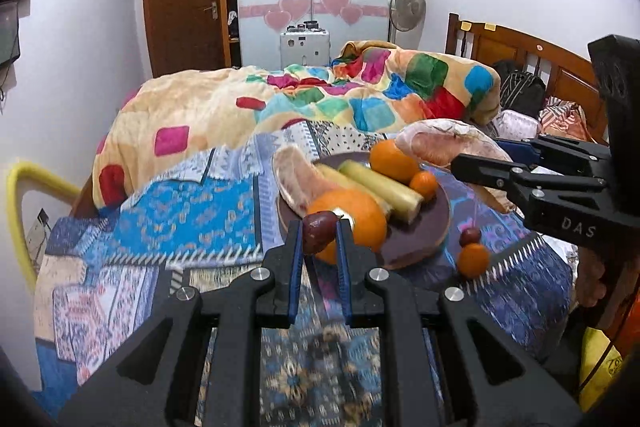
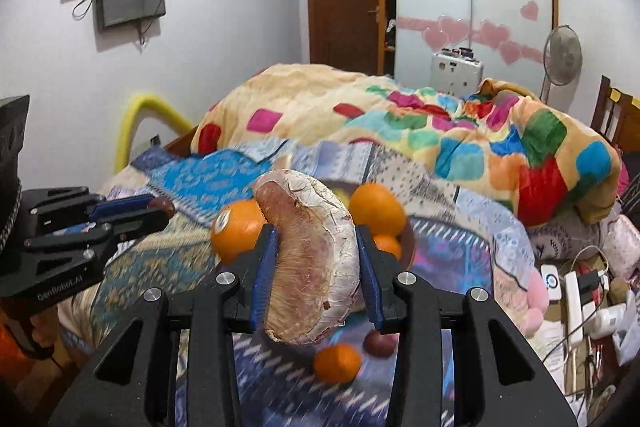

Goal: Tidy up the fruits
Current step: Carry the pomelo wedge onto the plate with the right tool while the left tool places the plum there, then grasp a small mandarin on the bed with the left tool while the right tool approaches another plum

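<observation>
A dark red jujube sits clamped in the jaws of the left gripper, held just in front of a brown plate on the bed, while the right gripper has its jaws closed on a large peeled pomelo segment raised above the same plate. The plate already carries two large oranges, a small tangerine, two pale yellow sugarcane sticks and another pomelo segment. A second jujube and a tangerine lie loose on the patterned bedspread beside the plate, so the sorting looks well advanced but unfinished, with a multicoloured quilt heaped behind
</observation>
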Tool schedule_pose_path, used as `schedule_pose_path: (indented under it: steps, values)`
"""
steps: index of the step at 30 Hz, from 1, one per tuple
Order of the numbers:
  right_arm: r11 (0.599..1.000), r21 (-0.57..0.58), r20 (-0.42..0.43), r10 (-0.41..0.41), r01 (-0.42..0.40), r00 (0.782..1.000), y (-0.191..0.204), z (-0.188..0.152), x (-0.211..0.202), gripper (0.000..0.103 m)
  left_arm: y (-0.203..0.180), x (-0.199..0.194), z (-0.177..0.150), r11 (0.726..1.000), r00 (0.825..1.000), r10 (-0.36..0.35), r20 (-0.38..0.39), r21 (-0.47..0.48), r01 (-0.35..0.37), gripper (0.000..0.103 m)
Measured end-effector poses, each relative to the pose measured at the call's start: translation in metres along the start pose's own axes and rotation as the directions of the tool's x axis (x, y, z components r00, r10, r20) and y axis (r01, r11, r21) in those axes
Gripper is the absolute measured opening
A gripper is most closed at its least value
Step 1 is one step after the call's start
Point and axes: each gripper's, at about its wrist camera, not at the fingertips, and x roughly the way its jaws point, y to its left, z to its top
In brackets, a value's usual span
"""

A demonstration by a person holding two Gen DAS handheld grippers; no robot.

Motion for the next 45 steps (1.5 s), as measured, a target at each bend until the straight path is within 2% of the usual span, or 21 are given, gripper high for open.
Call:
schedule_pose_path:
  steps: [4,8,16,22,26,38,45]
  values:
    - [1.000,0.015,-0.004,-0.009,0.009,1.000,-0.008,0.010,0.021,0.036,0.004,0.014,0.009,1.000,1.000,0.000,0.007,0.008,0.000,0.016]
    - [1.000,0.011,-0.048,-0.018,0.019,0.999,-0.011,0.014,0.049,0.036,0.008,0.029,0.016,1.000,1.000,0.003,0.003,0.016,-0.003,0.016]
    - [1.000,0.001,-0.134,-0.007,0.007,0.991,-0.011,0.016,0.086,0.036,0.023,0.068,0.027,1.000,0.999,0.004,-0.054,0.011,-0.004,0.016]
    - [0.999,-0.036,-0.159,-0.010,0.004,0.987,-0.004,0.014,0.095,0.036,0.036,0.093,0.027,0.998,0.991,-0.047,-0.127,-0.035,0.042,0.016]
    - [0.998,-0.052,-0.154,-0.026,0.018,0.988,-0.002,0.015,0.098,0.036,0.032,0.101,0.026,0.999,0.988,-0.047,-0.151,-0.016,0.045,0.016]
    - [0.996,-0.091,-0.121,-0.035,0.024,0.992,0.005,0.016,0.087,0.037,0.035,0.108,0.027,0.997,0.983,-0.069,-0.171,-0.039,0.063,0.016]
    - [0.993,-0.109,-0.088,-0.047,0.038,0.995,0.008,0.013,0.072,0.040,0.037,0.105,0.029,0.997,0.982,-0.064,-0.176,-0.044,0.057,0.024]
